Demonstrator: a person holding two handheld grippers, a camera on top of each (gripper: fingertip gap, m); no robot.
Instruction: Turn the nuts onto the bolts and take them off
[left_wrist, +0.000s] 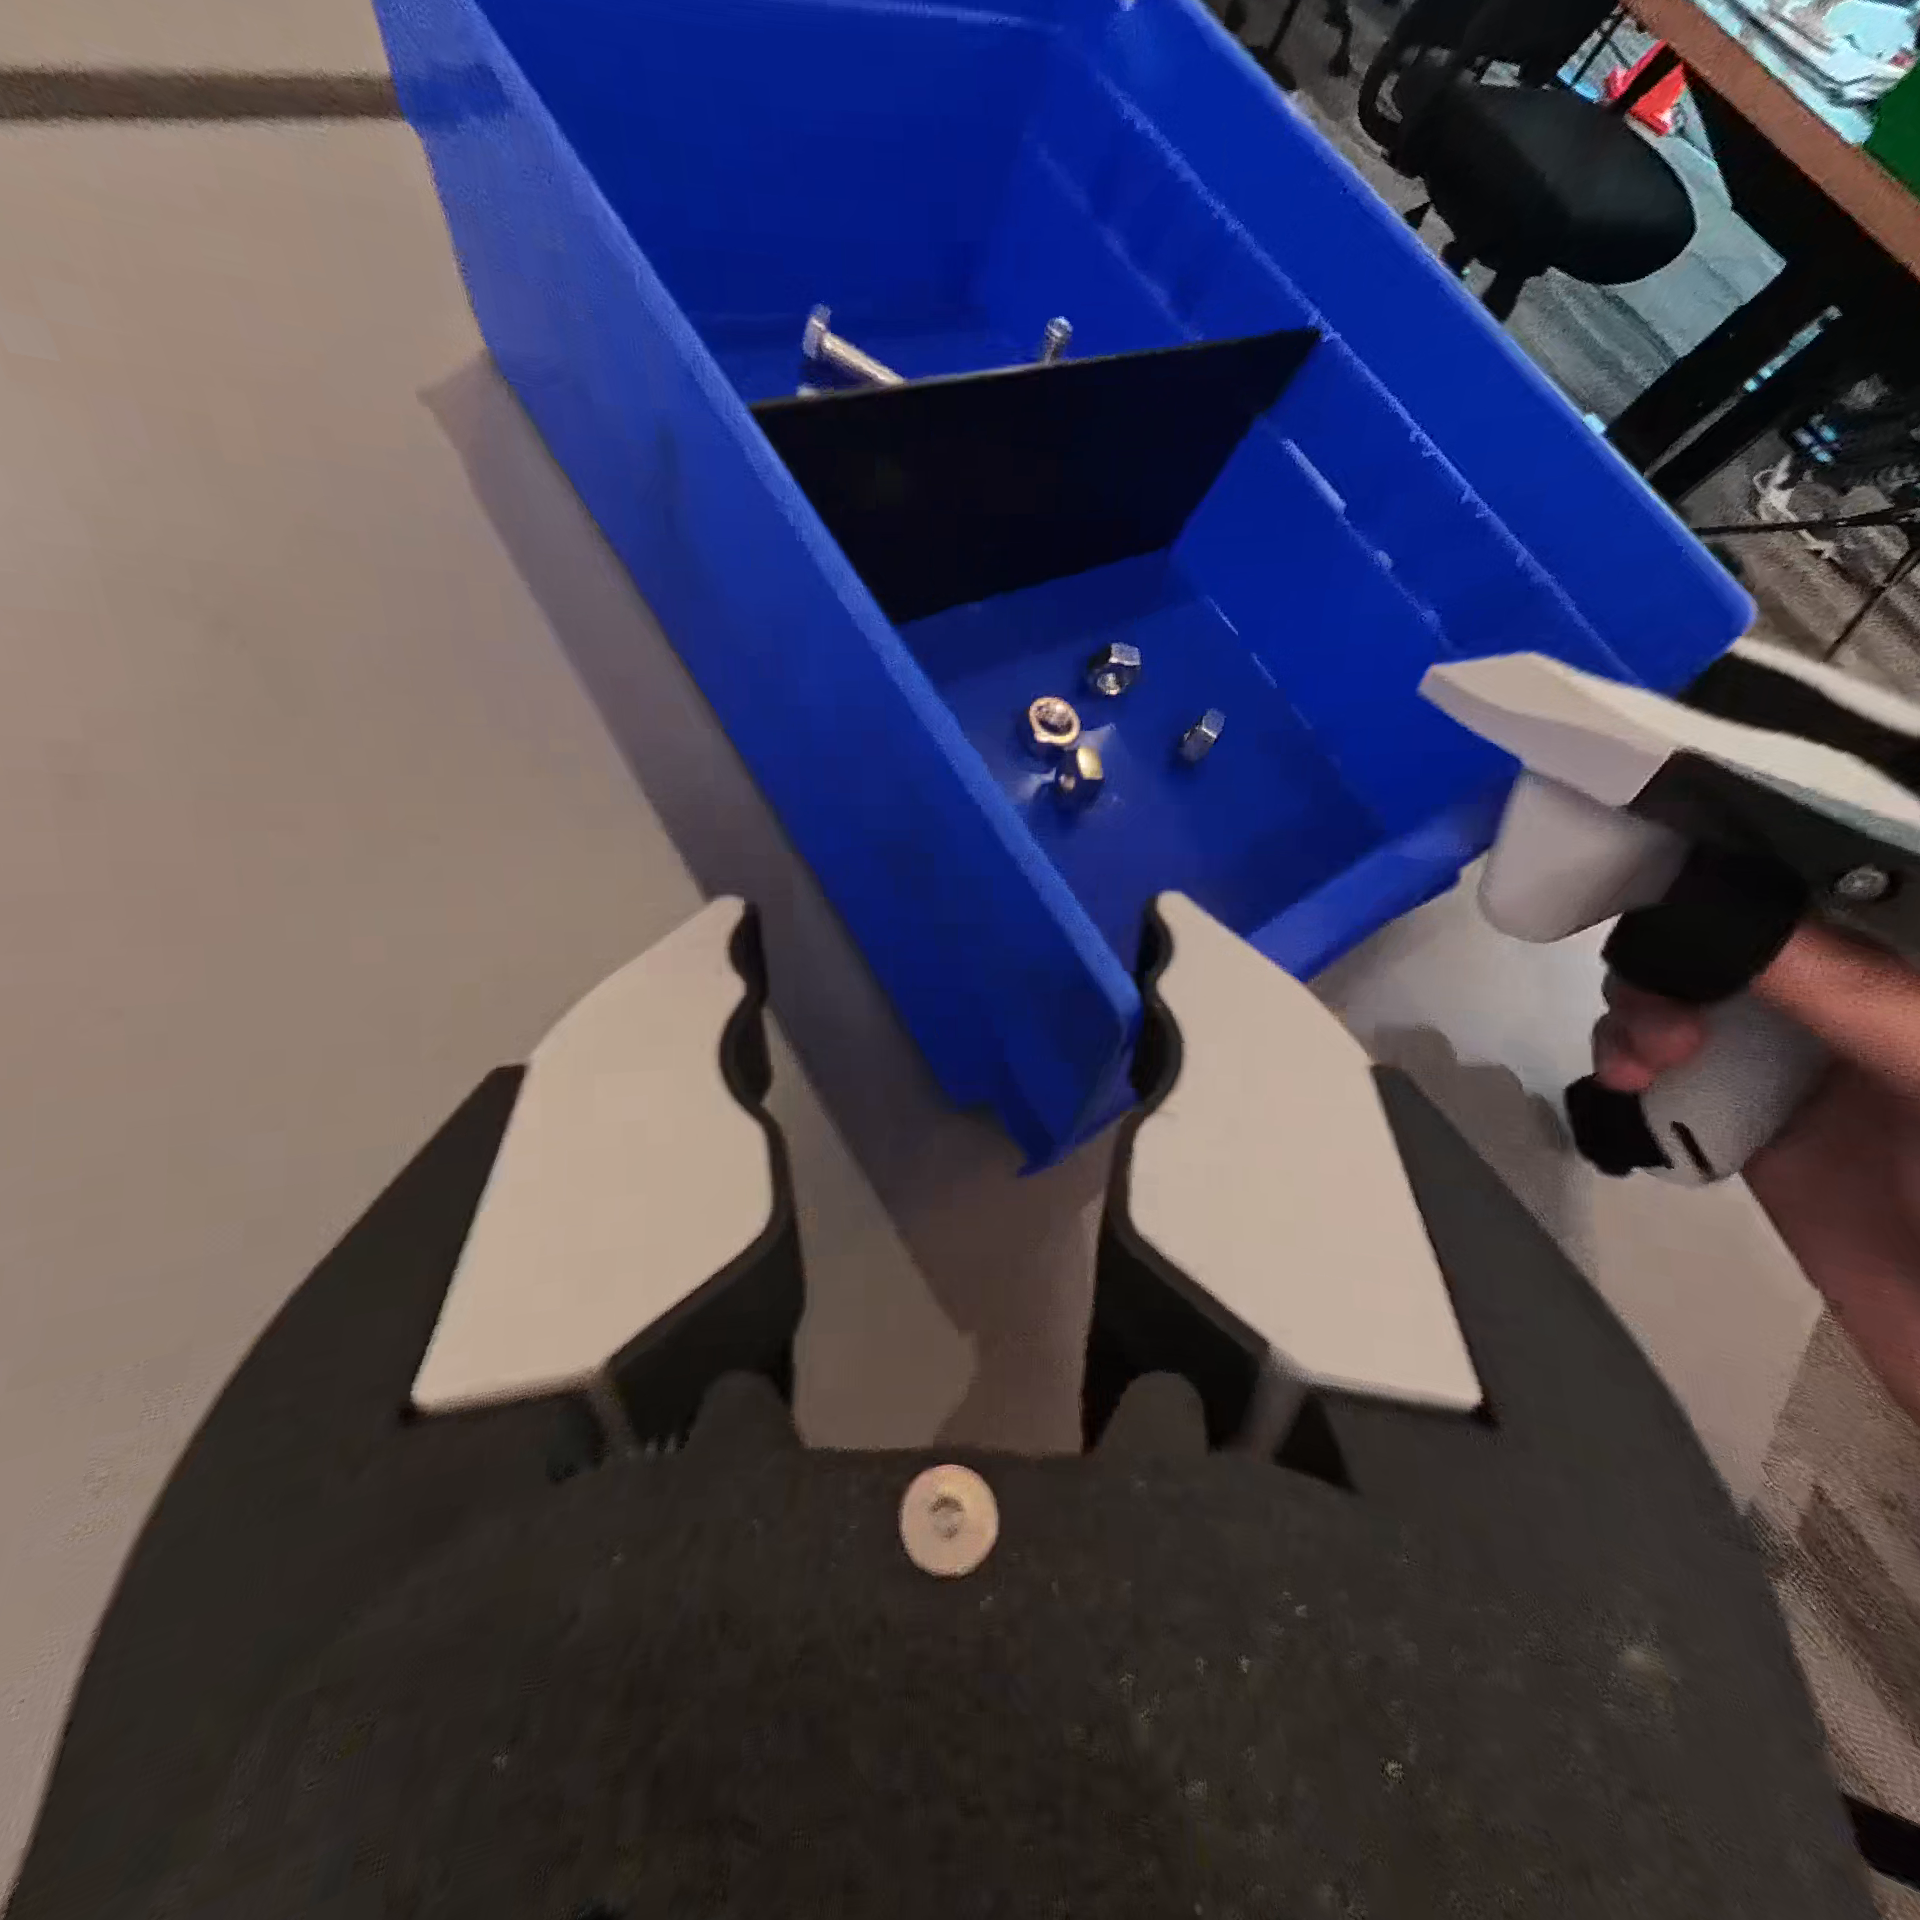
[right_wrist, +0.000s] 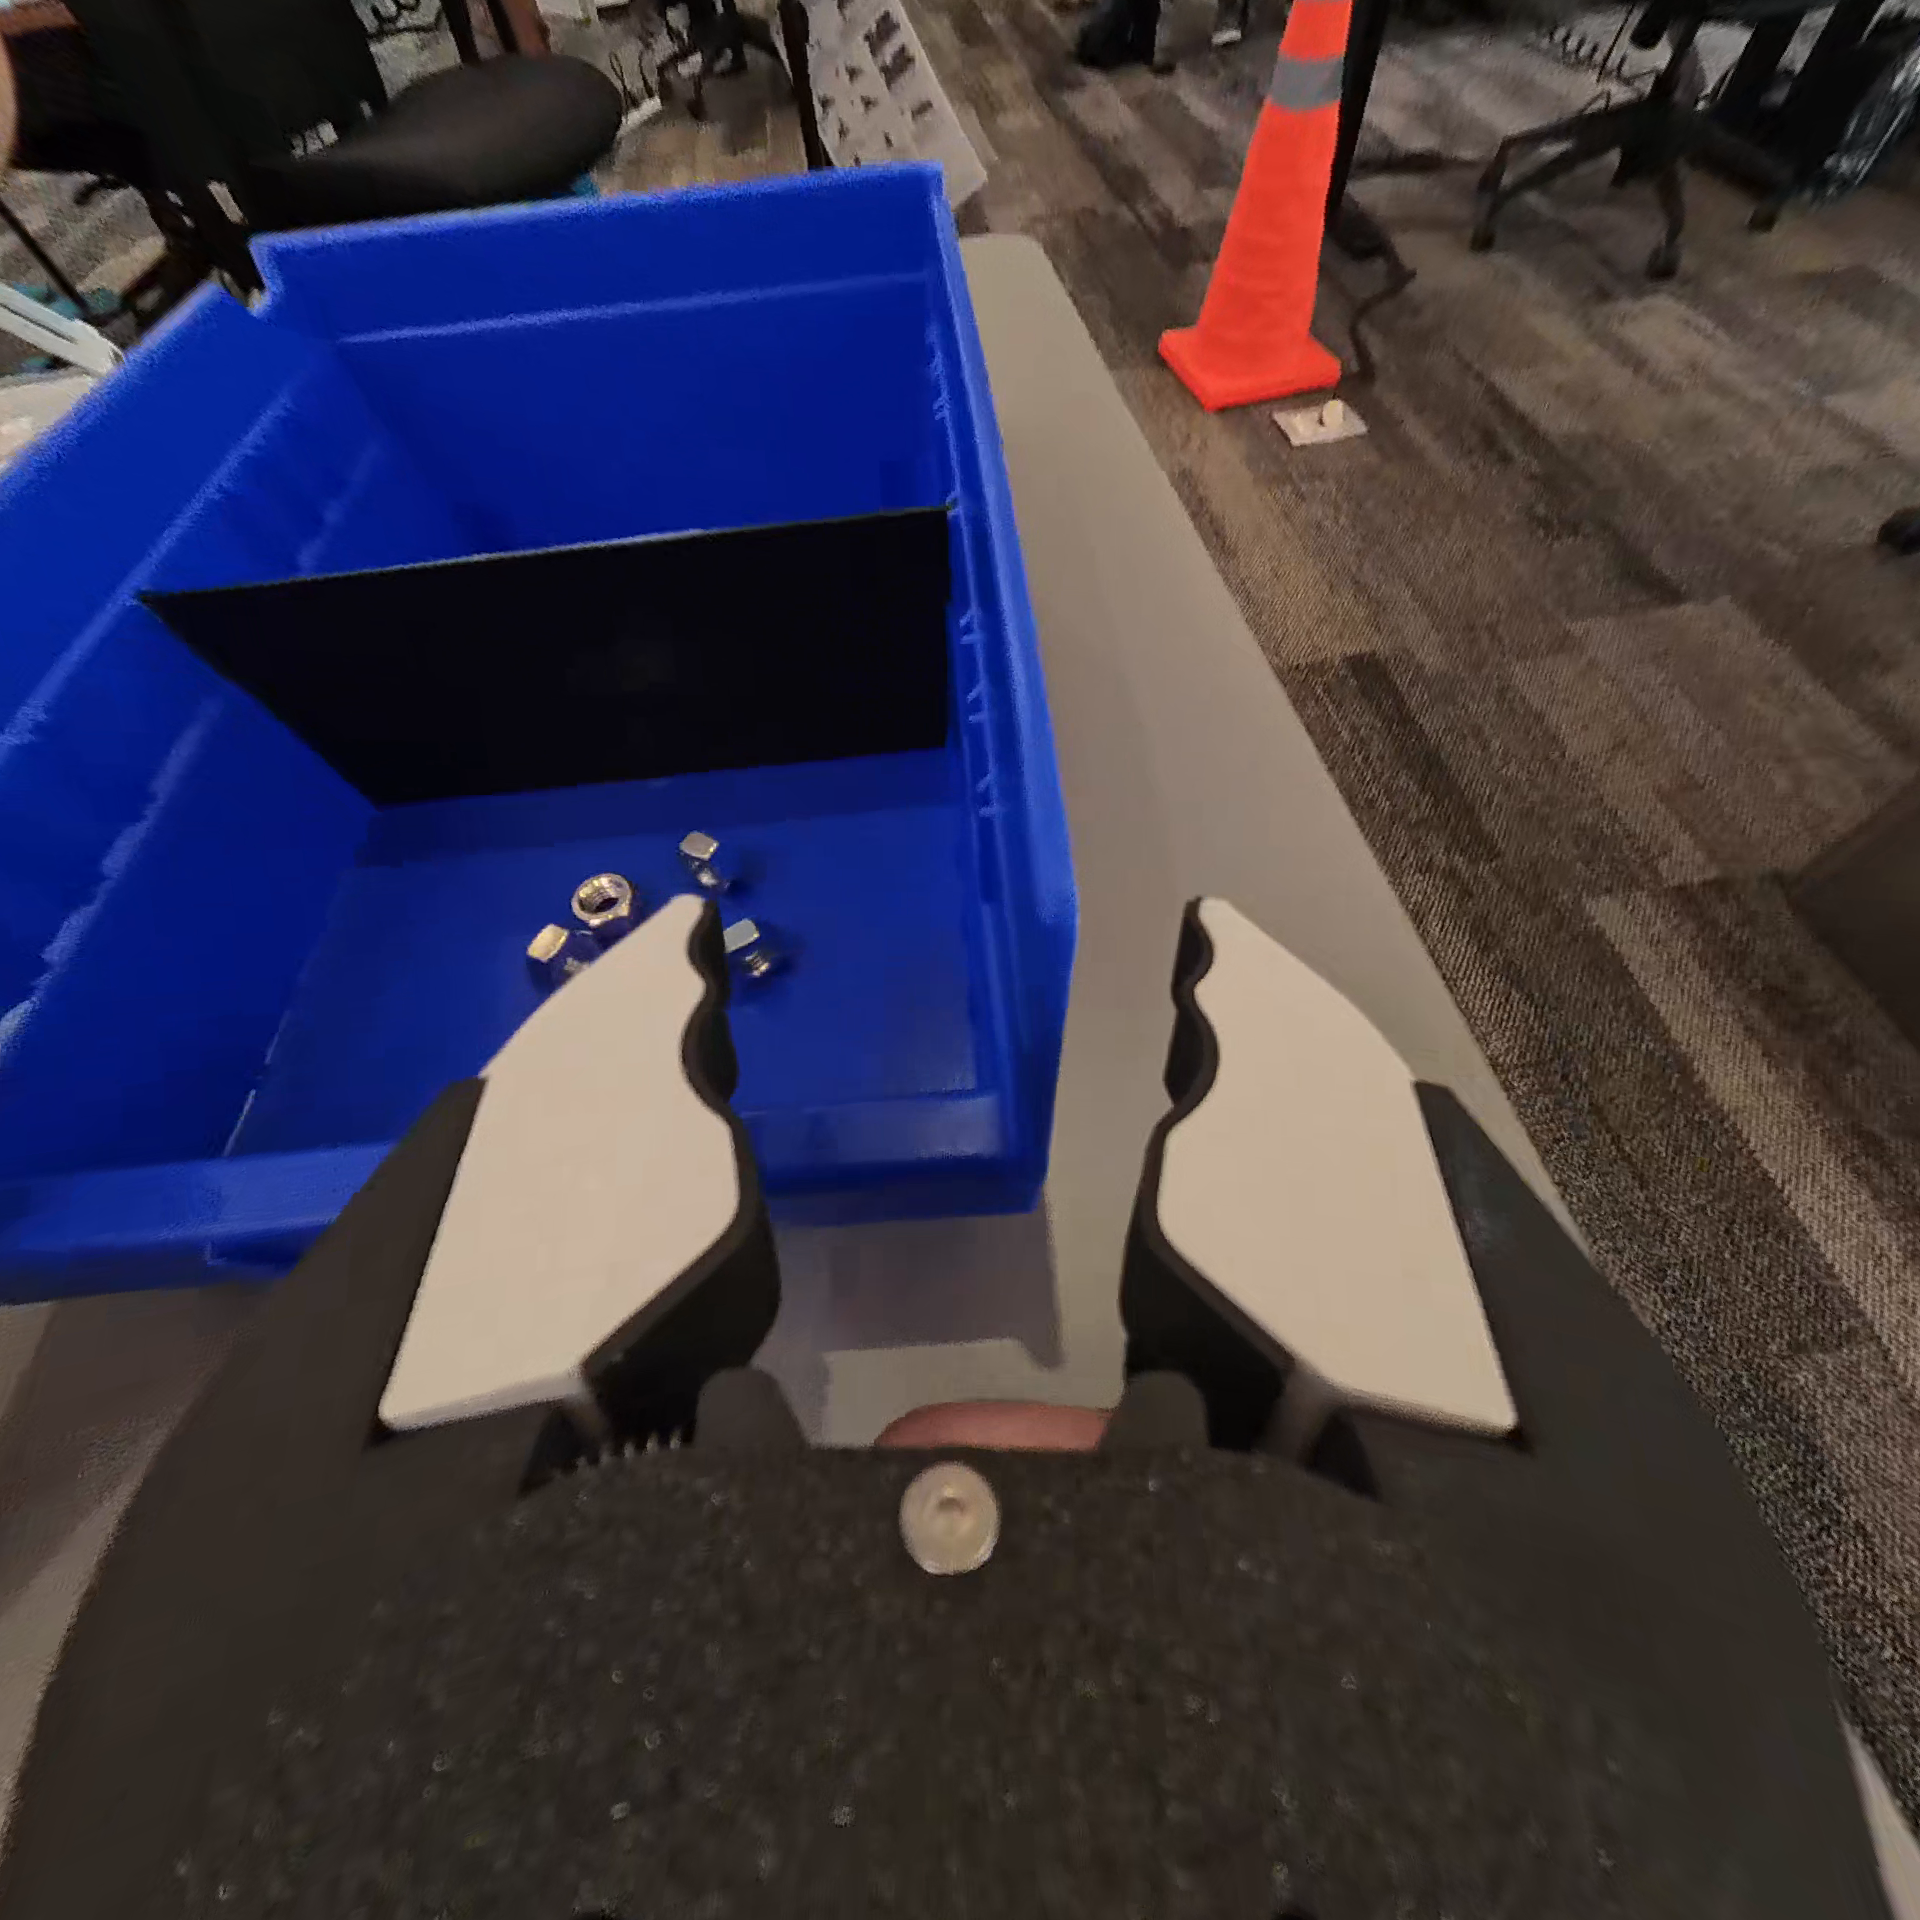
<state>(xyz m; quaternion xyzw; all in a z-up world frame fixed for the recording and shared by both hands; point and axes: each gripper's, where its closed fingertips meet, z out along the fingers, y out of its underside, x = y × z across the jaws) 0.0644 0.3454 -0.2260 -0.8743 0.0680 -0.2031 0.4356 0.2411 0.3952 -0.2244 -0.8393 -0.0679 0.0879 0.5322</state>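
A blue bin (left_wrist: 644, 343) stands on a light table, split by a black divider (left_wrist: 997, 478). Several silver nuts (left_wrist: 1112, 665) lie in its near compartment and also show in the right wrist view (right_wrist: 601, 900). Bolts (left_wrist: 842, 358) lie in the far compartment behind the divider. My left gripper (left_wrist: 951, 914) is open and empty, its jaws on either side of the bin's near corner. My right gripper (right_wrist: 951, 914) is open and empty, above the bin's near right corner. It also shows in the left wrist view (left_wrist: 1558, 790), held by a hand at the bin's right side.
The bin (right_wrist: 997, 727) sits near the table's right edge (right_wrist: 1299, 831). An orange cone (right_wrist: 1273, 229) stands on the carpet beyond. Black office chairs (left_wrist: 1538, 177) and a wooden table (left_wrist: 1787, 125) stand behind the bin.
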